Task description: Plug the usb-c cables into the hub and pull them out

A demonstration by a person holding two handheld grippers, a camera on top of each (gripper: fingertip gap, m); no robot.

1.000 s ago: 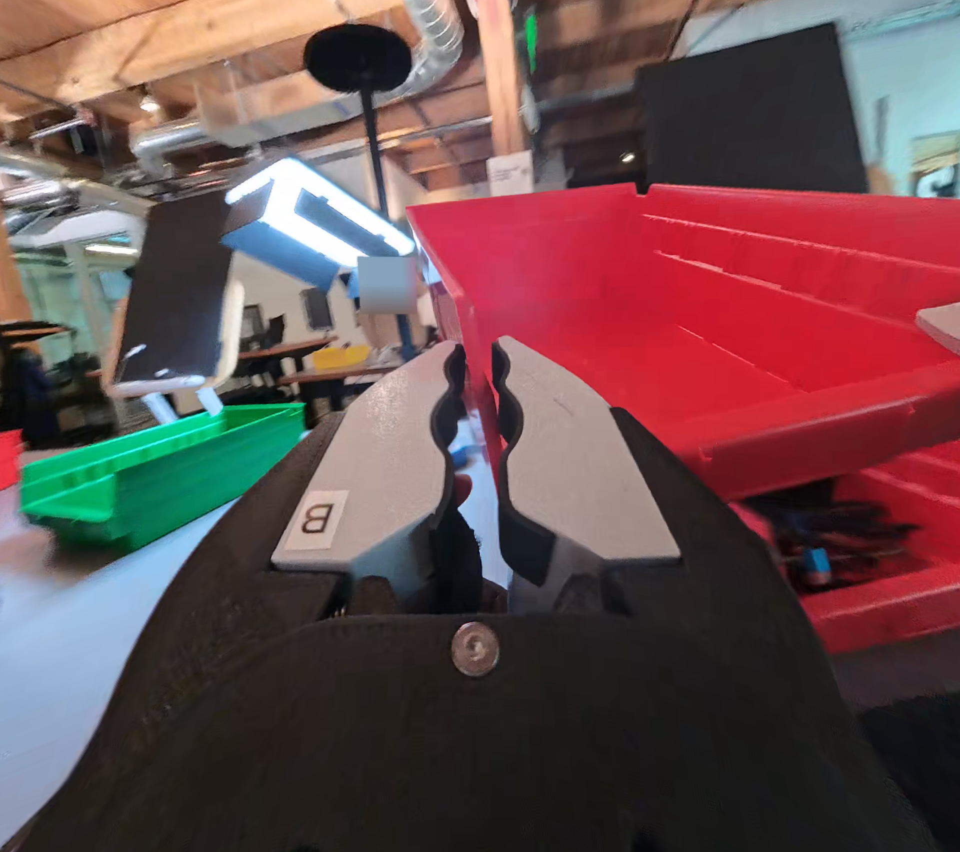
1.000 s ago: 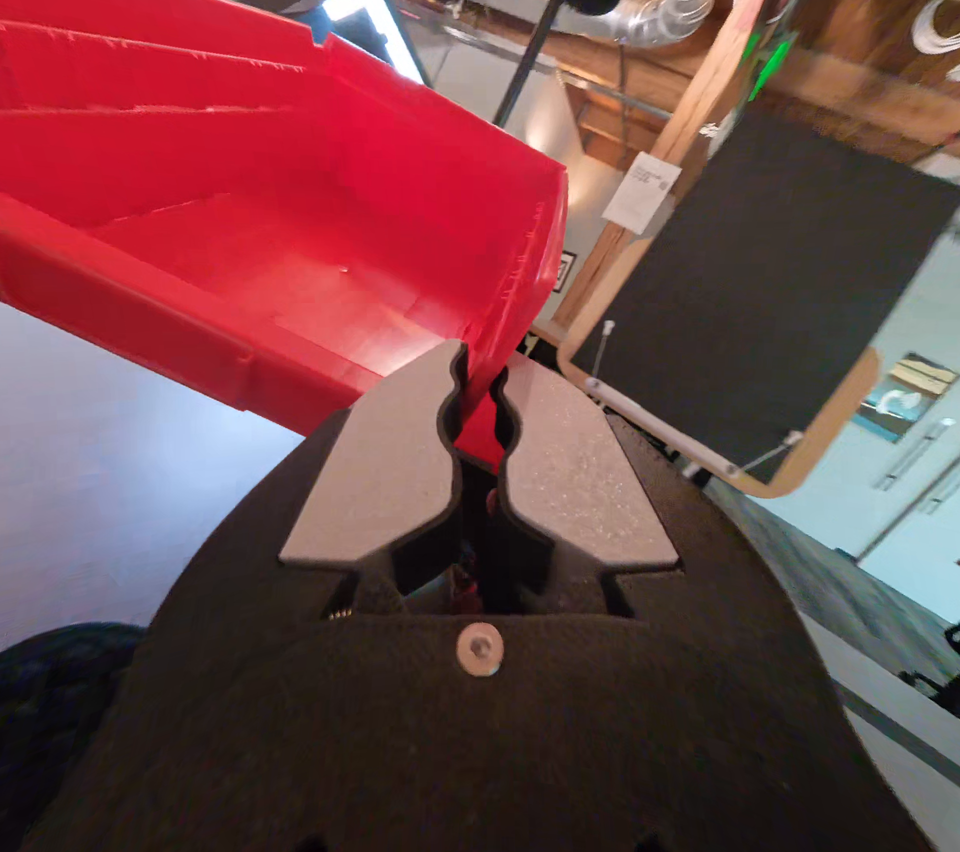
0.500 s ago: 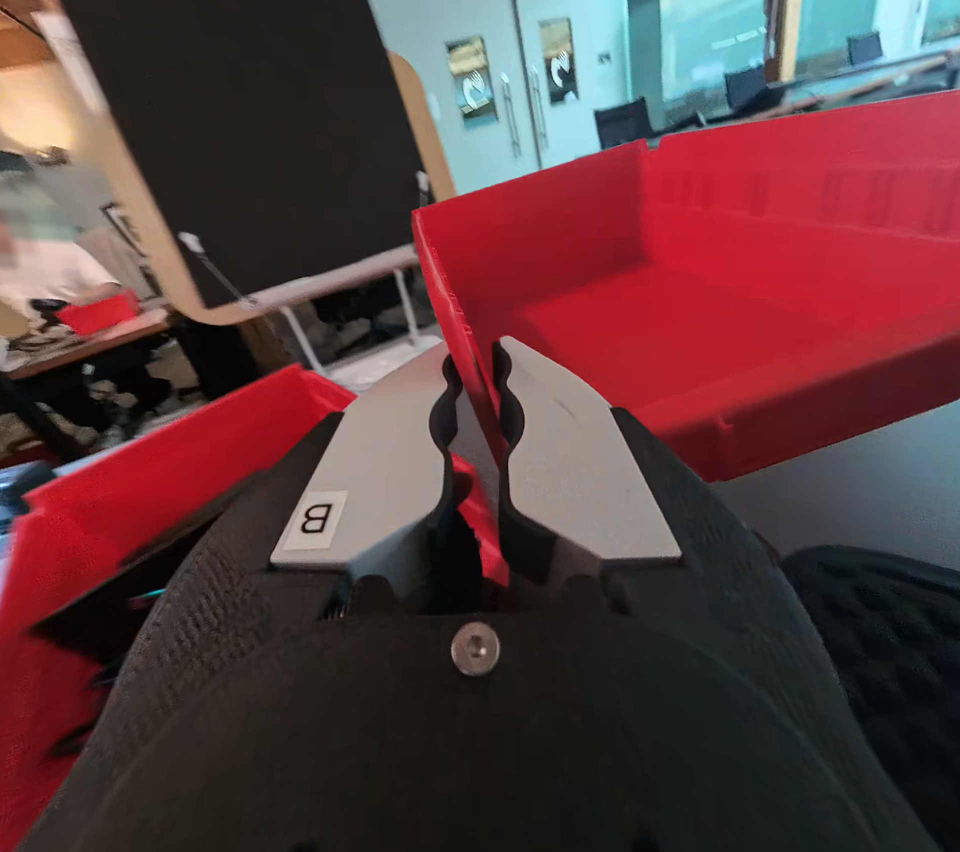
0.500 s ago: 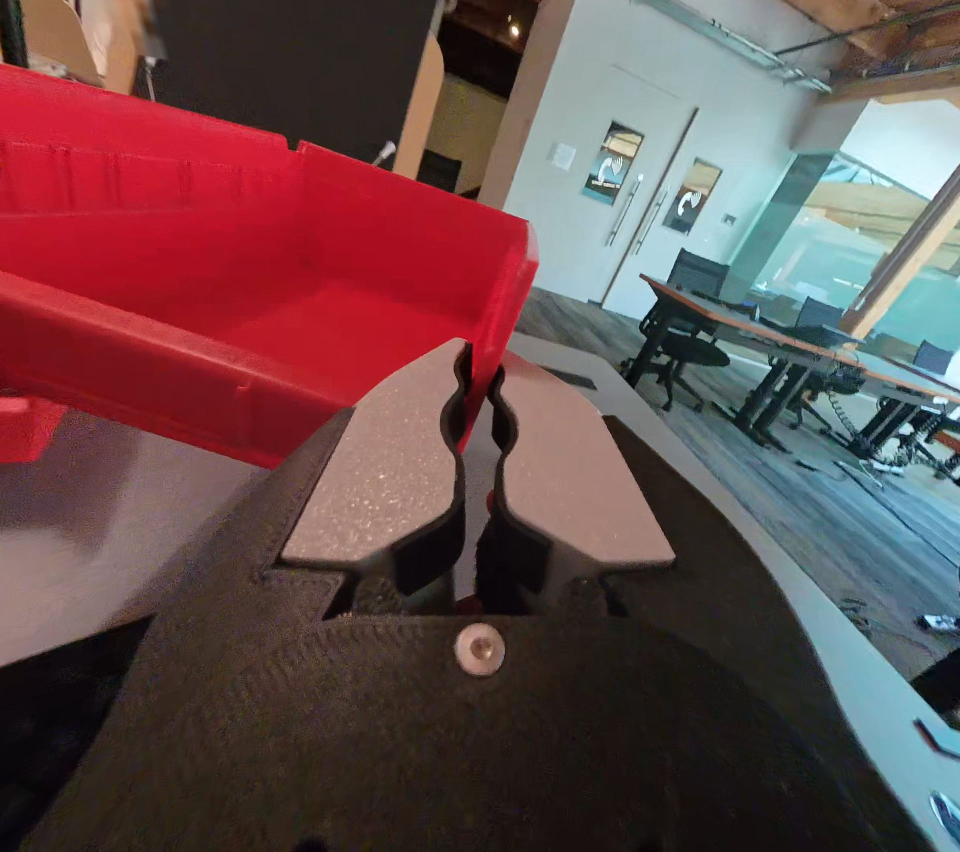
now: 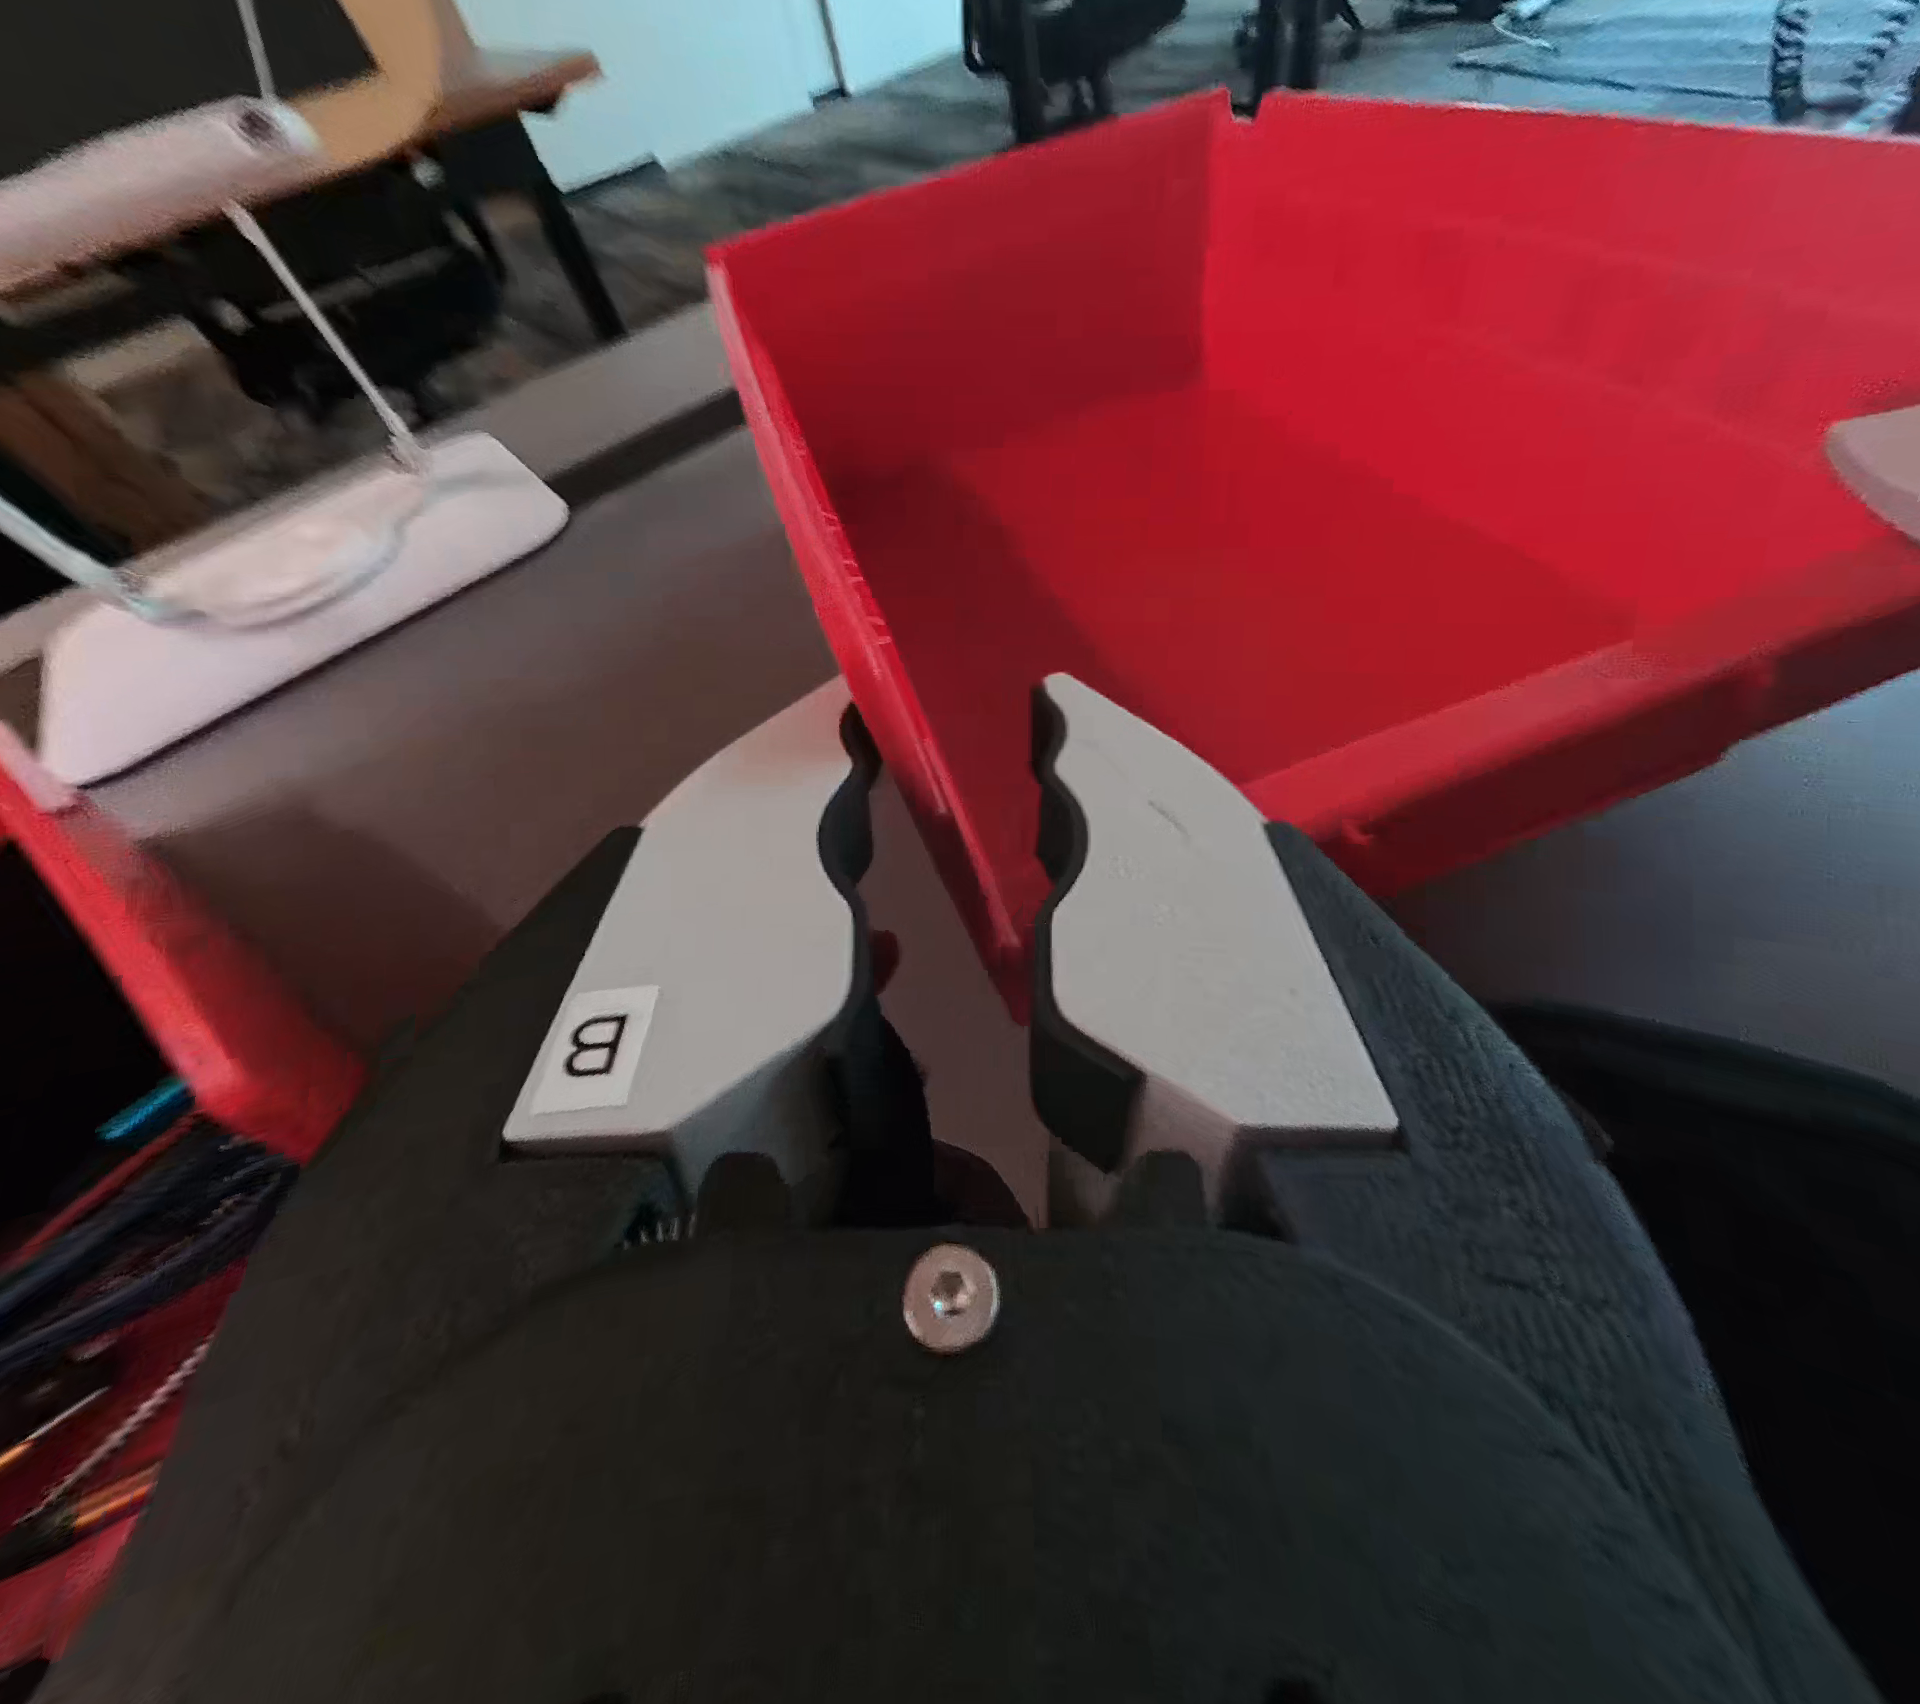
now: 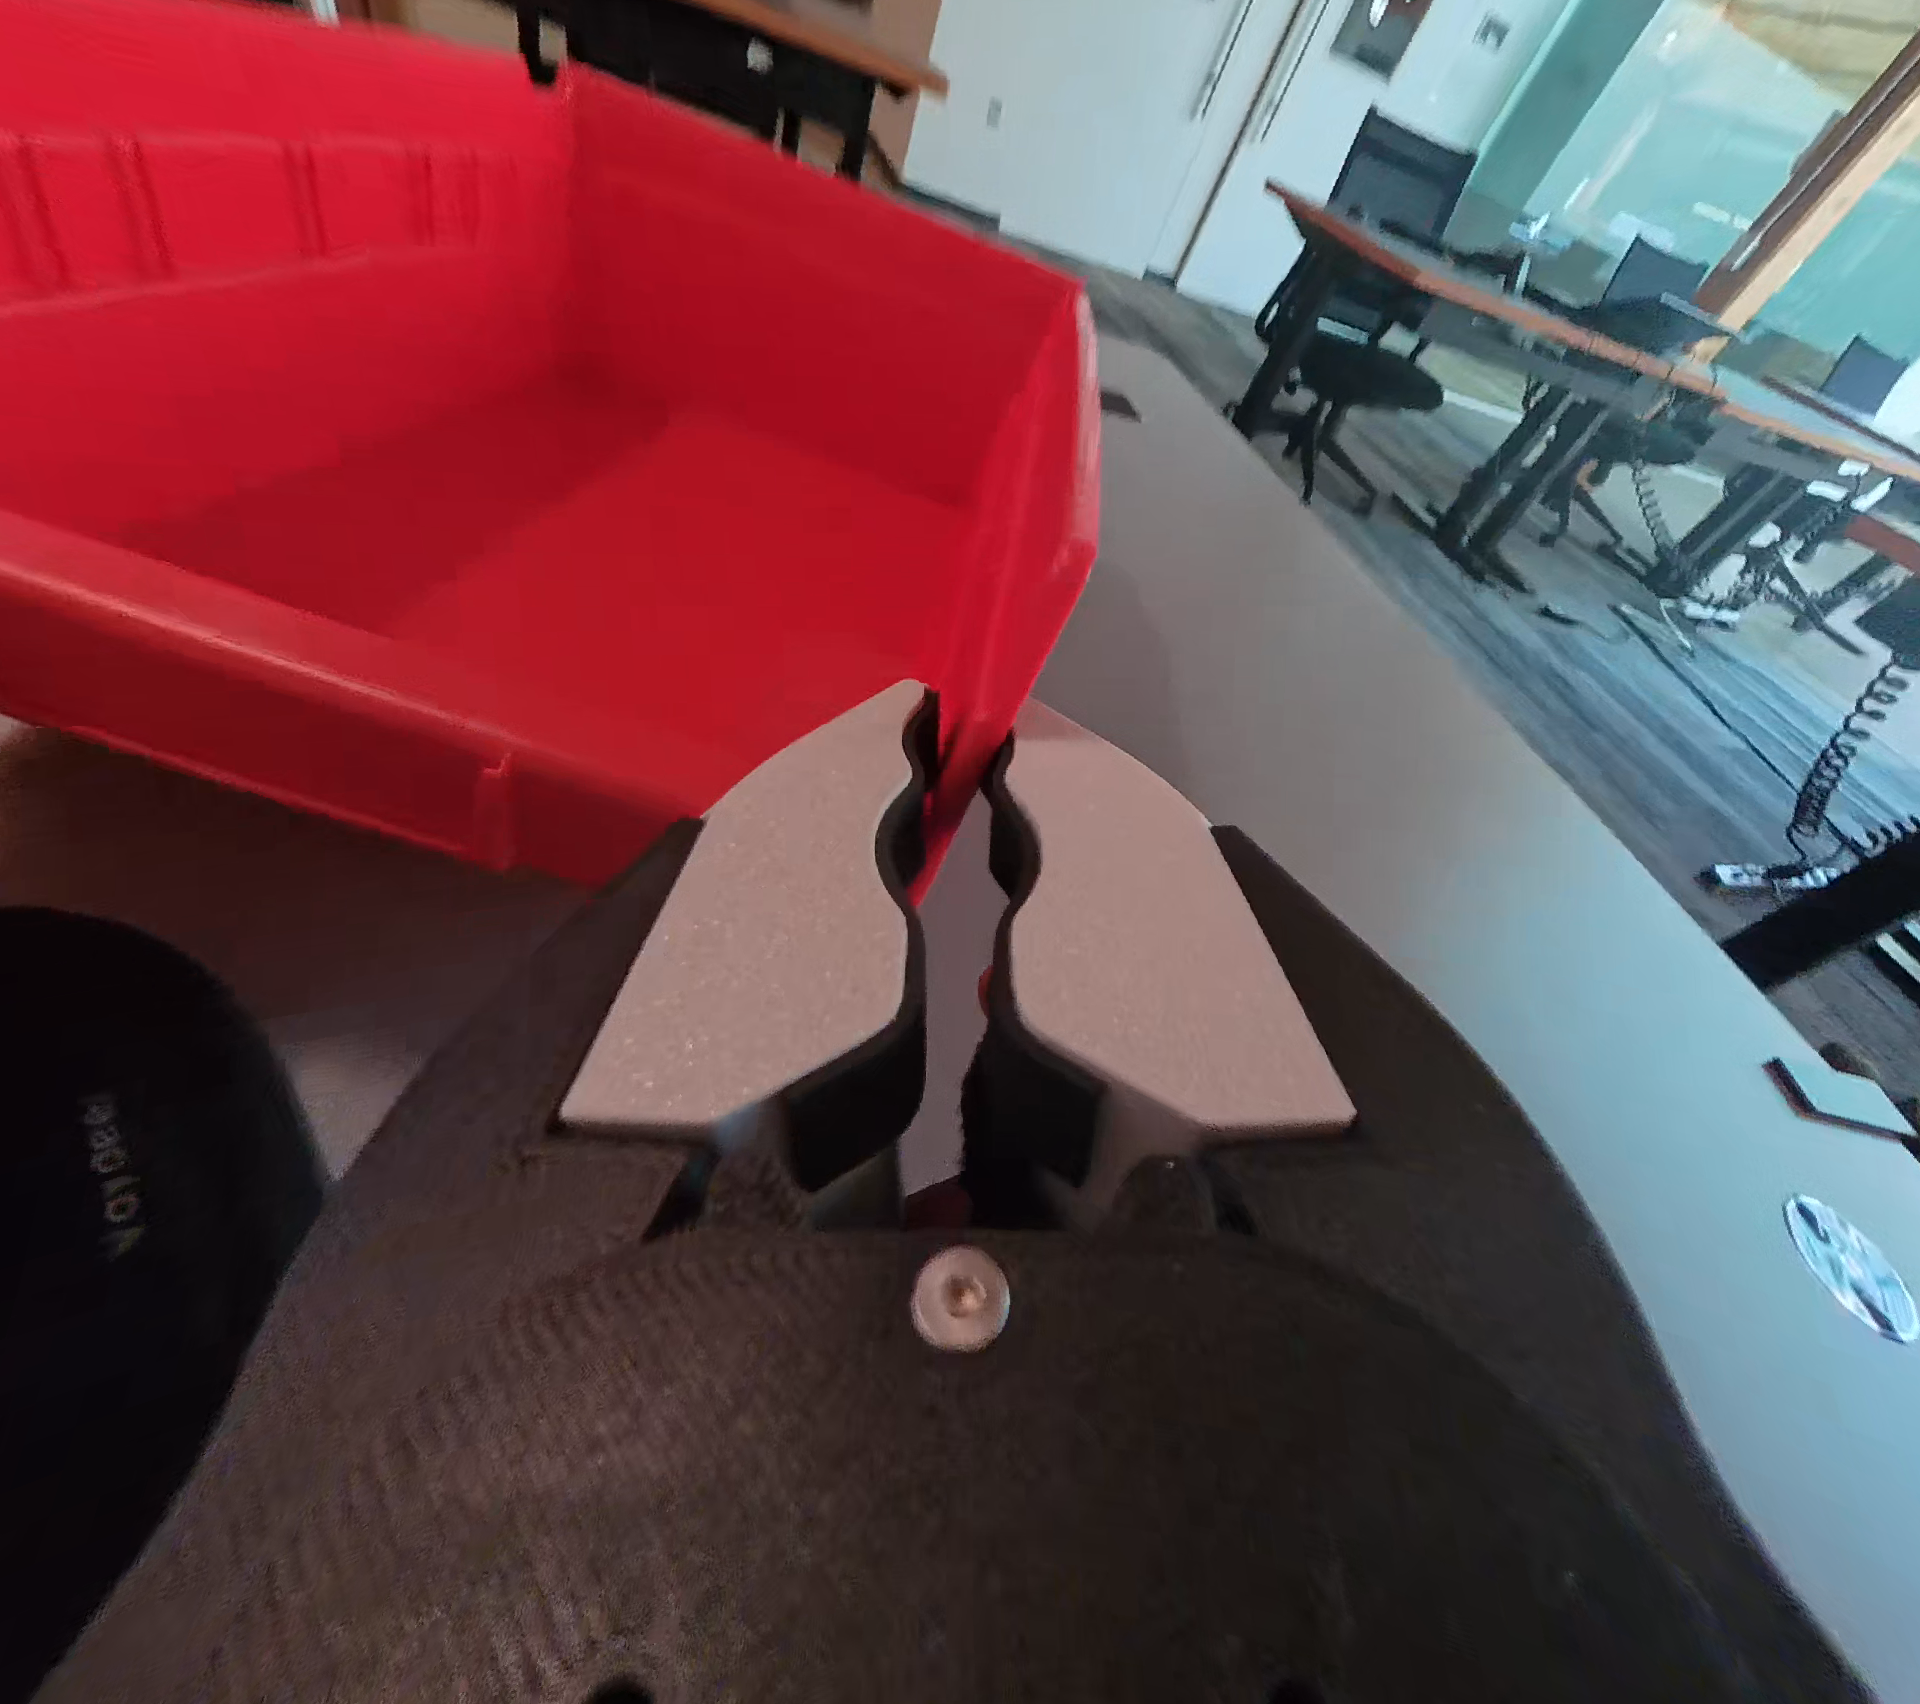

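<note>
A grey table (image 6: pixel 1299 719) fills the lower right of the right wrist view, its edge running down toward the right. An empty red bin (image 6: pixel 520 511) sits on it at centre left. In the left wrist view a white lamp base (image 5: pixel 301 584) rests at the left, another red bin (image 5: pixel 125 927) holding cables lower left

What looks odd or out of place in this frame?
No hub or loose cable is in sight. Both grippers straddle opposite end walls of an empty red bin: the left gripper has opened, the right gripper grips the wall. The bin sits tilted over the grey table.
</note>
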